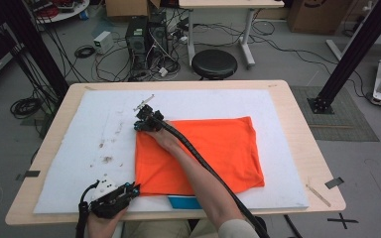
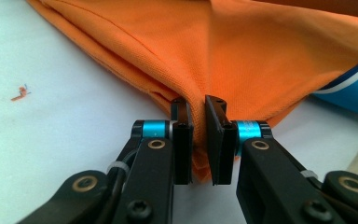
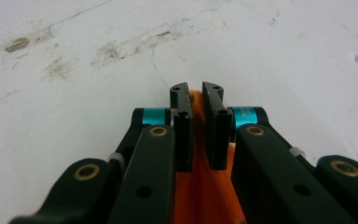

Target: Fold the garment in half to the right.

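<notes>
On white mat [image 1: 94,134], one orange cloth [image 1: 213,148], two tongs, left tongs [image 1: 135,189] and right tongs [image 1: 140,125], each pinching its corner.

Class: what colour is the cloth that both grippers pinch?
Orange: the cloth shows best in the high view.

Bright, even light; close views soft.
</notes>
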